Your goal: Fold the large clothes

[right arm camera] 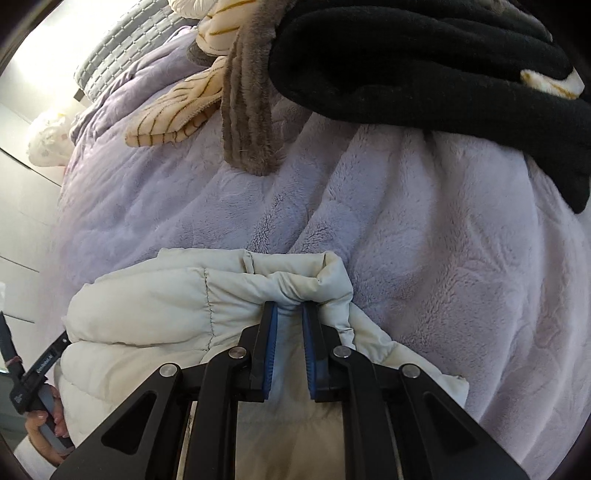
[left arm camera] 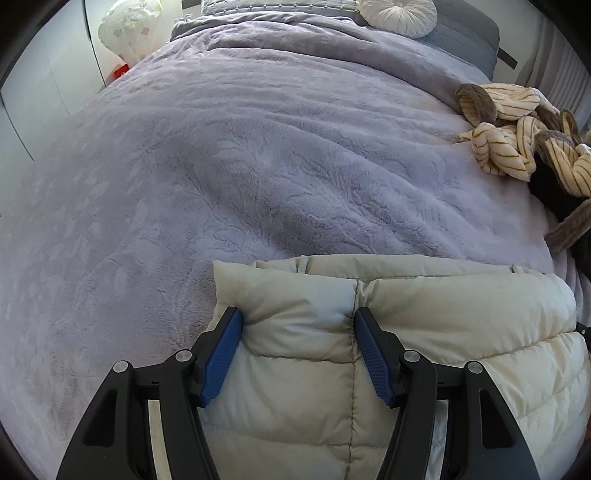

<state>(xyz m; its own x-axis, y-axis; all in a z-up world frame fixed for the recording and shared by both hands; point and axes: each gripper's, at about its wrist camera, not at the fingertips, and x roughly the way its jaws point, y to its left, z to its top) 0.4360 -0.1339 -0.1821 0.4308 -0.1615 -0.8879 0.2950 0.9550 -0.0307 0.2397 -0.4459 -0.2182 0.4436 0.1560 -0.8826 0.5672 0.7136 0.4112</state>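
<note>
A cream quilted puffer jacket [left arm camera: 443, 332] lies on the lilac fleece bedspread [left arm camera: 258, 166], at the near edge of the left wrist view. My left gripper [left arm camera: 298, 319] points down at it. Its blue pads press into both sides of a puffy panel at the jacket's left corner. In the right wrist view the jacket [right arm camera: 155, 295] fills the lower left. My right gripper [right arm camera: 290, 308] is nearly closed and pinches a bunched fold of the jacket's top edge. A hand [right arm camera: 40, 424] holding the other gripper's handle shows at the far left.
A cream striped plush garment with brown trim [left arm camera: 509, 147] and a black garment [right arm camera: 406, 55] are piled on the bedspread [right arm camera: 443, 240] just beyond the jacket on the right. A round white cushion [left arm camera: 399, 14] and grey pillows lie at the bed's head. White wardrobe doors stand left.
</note>
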